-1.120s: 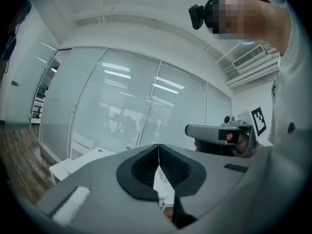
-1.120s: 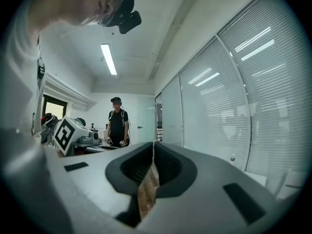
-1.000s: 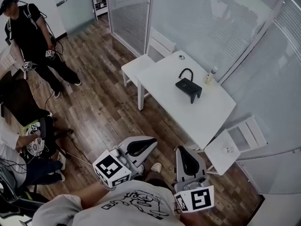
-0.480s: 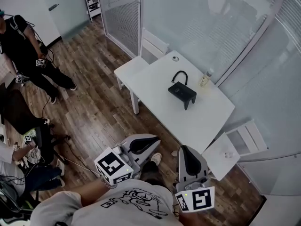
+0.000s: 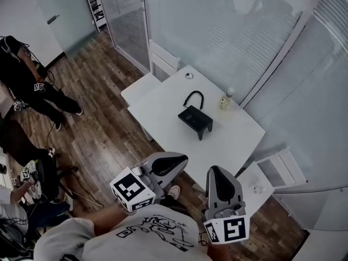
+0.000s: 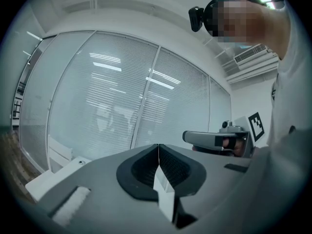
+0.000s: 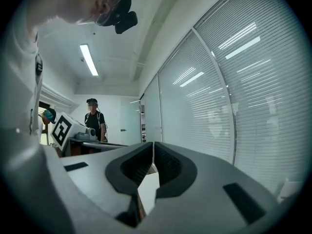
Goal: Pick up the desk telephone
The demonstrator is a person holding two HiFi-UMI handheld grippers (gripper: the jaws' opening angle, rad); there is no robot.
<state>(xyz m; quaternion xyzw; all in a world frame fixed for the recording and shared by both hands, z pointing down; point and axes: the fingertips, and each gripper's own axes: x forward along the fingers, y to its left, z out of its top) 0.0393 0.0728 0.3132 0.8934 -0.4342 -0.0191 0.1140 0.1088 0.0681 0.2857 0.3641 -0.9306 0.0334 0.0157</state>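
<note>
standing short of the white table, you hold the left gripper and right gripper with jaws pressed together, both empty. the desk telephone sits mid-table, well apart from both. spread the jaws before reaching, and mind the small bottle near it. neither gripper view shows the telephone, and its handset is too small to make out.

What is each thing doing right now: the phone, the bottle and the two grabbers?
desk telephone: resting on the white table, not picked up.
small bottle: standing upright, apart from the telephone.
left gripper: shut, empty, short of the table.
right gripper: shut, empty.
</note>
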